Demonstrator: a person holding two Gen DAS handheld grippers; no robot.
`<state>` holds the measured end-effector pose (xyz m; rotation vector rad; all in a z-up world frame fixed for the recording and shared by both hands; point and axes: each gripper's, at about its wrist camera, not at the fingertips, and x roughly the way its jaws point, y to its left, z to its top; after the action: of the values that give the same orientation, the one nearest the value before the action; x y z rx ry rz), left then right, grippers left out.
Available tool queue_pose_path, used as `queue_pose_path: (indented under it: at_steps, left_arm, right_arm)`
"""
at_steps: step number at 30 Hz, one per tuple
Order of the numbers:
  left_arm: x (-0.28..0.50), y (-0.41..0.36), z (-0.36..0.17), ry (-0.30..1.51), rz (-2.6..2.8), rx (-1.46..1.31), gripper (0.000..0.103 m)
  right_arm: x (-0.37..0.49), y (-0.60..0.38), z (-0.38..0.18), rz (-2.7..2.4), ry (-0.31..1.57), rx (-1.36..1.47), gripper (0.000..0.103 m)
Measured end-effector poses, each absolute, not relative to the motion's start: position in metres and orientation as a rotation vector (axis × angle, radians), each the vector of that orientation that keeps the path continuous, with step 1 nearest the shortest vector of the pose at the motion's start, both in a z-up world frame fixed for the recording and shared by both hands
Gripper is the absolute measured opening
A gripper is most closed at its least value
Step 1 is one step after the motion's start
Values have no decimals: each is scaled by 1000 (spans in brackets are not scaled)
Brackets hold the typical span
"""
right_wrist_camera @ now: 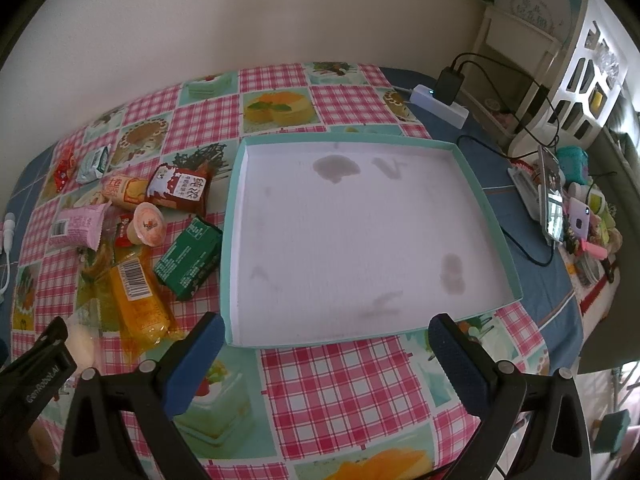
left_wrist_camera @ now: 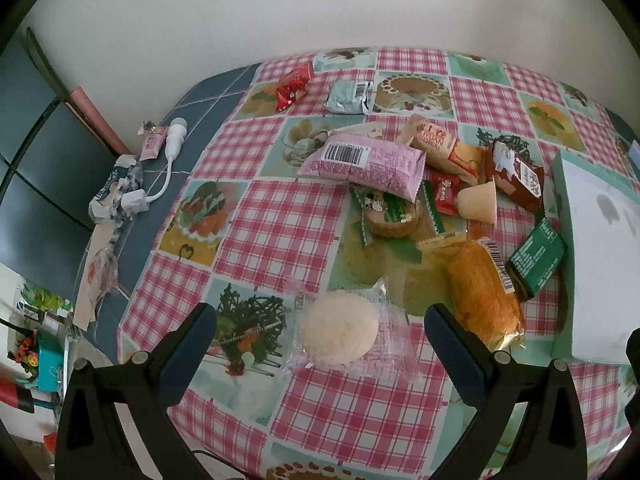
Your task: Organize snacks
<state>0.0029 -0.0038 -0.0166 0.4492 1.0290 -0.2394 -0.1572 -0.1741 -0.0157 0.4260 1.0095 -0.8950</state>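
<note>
My left gripper (left_wrist_camera: 320, 332) is open, its jaws on either side of a round white cake in clear wrap (left_wrist_camera: 340, 334) lying on the checked tablecloth. Beyond it is a pile of snacks: a pink packet (left_wrist_camera: 366, 162), an orange bread roll (left_wrist_camera: 482, 290), a green packet (left_wrist_camera: 536, 258), a jelly cup (left_wrist_camera: 478, 202), a brown packet (left_wrist_camera: 516, 174). My right gripper (right_wrist_camera: 326, 338) is open and empty at the near edge of a shallow teal-rimmed white box (right_wrist_camera: 230, 240), which holds nothing. The same box shows at the right of the left wrist view (left_wrist_camera: 560, 184).
Red packets (left_wrist_camera: 294, 84) and a grey packet (left_wrist_camera: 348, 96) lie at the table's far side. A white cable and wrappers (left_wrist_camera: 132, 196) sit at the left edge. A power strip with a charger (right_wrist_camera: 440, 100), a phone (right_wrist_camera: 552, 196) and clutter are right of the box.
</note>
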Motion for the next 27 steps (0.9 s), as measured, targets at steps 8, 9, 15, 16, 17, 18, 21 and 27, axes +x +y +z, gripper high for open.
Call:
queue_pose_path:
  at_steps: [8, 9, 15, 16, 17, 18, 21, 27]
  left_arm:
    - [3, -4, -18, 1035, -243, 448, 103]
    - [3, -4, -18, 1037, -243, 448, 103]
    - [3, -4, -20, 1045, -246, 449, 103]
    - [3, -4, -20, 1047, -246, 450, 103]
    - [3, -5, -21, 1048, -246, 450, 103]
    - [3, -5, -21, 1050, -247, 450, 103]
    - [3, -5, -22, 1054, -247, 451, 103]
    - [4, -6, -24, 1064, -250, 453, 103]
  right_arm:
    - [-157, -174, -16, -896, 1009, 426, 103]
    - [-157, -174, -16, -896, 1010, 427, 103]
    - [-158, -174, -16, -895, 1010, 427, 103]
    - [-158, -174, -16, -895, 1010, 427, 103]
    - [-158, -174, -16, -895, 1011, 427, 103]
    - [-158, -174, -16, -895, 1011, 427, 103]
    - [-158, -174, -16, -895, 1010, 427, 103]
    - [-158, -174, -16, -895, 1011, 428, 103]
